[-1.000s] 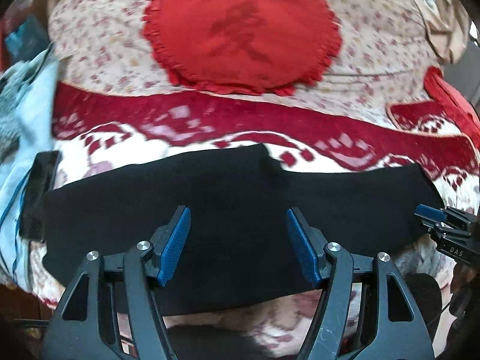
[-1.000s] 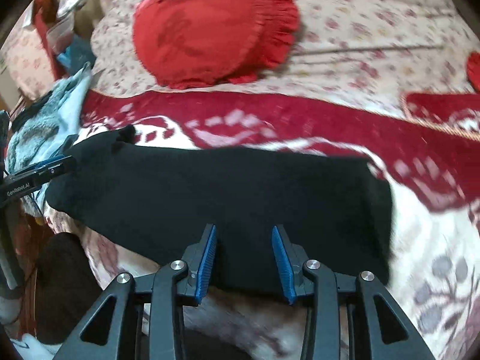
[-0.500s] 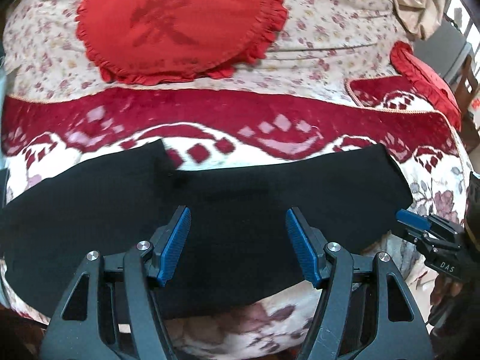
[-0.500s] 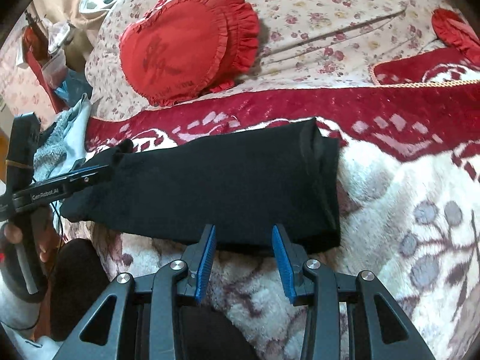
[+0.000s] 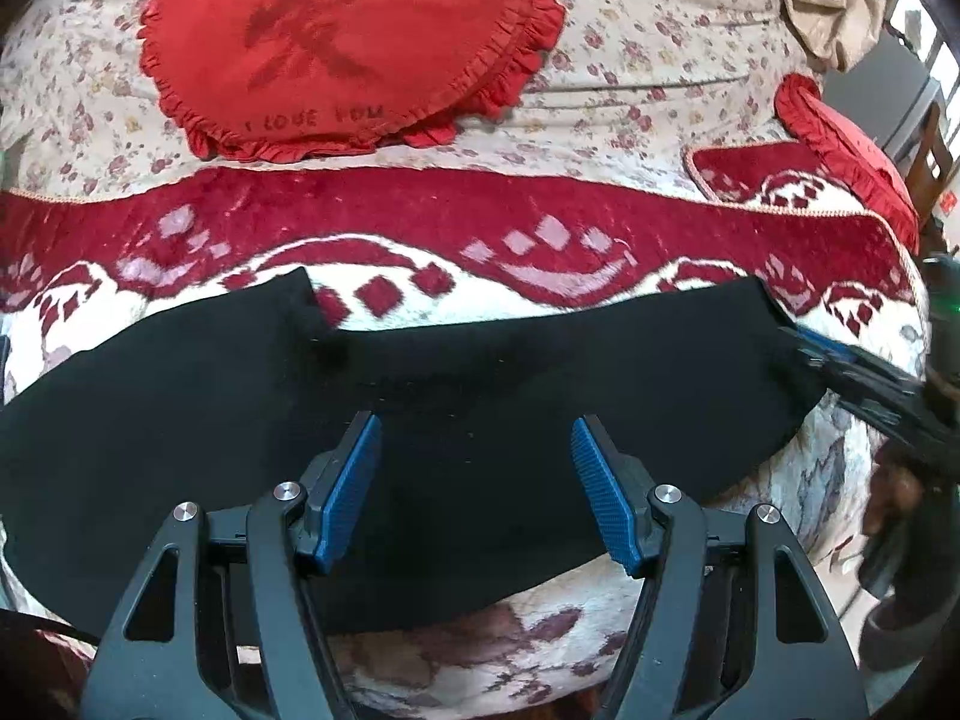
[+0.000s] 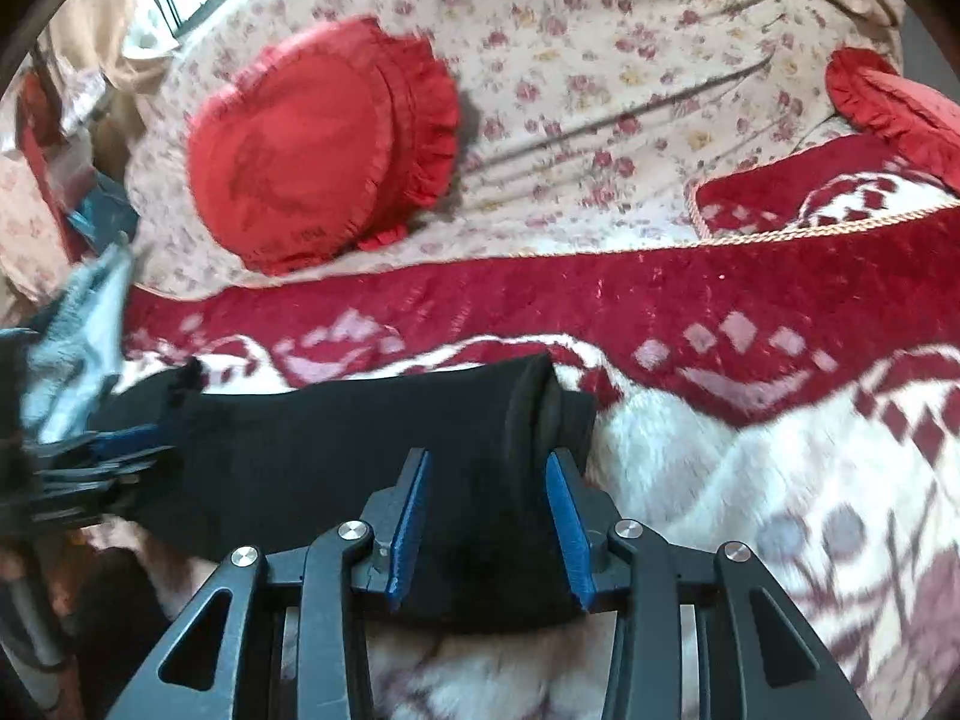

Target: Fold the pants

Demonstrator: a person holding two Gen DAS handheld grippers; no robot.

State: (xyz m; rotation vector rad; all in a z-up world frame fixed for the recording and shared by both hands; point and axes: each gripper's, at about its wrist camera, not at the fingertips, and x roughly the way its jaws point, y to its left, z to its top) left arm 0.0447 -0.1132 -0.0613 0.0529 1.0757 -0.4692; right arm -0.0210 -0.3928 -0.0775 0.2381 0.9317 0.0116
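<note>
While the black pants point(image 5: 480, 420) lie stretched in a long band across the red-and-white blanket point(image 5: 540, 222), plenty crowds the bed behind them. A frilled red round cushion point(image 5: 342, 42) sits on the floral sheet point(image 5: 648, 54), and its lower edge reads "I LOVE YOU". A second red cushion point(image 5: 840, 138) lies off to the right, with grey-blue cloth point(image 6: 78, 336) heaped at the bed's left side. Left gripper point(image 5: 474, 468) hovers over the pants' middle, jaws spread wide, nothing pinched. Right gripper point(image 6: 486, 498) is at the pants' folded end, jaws partly apart, blue pads not pressing the fabric.
</note>
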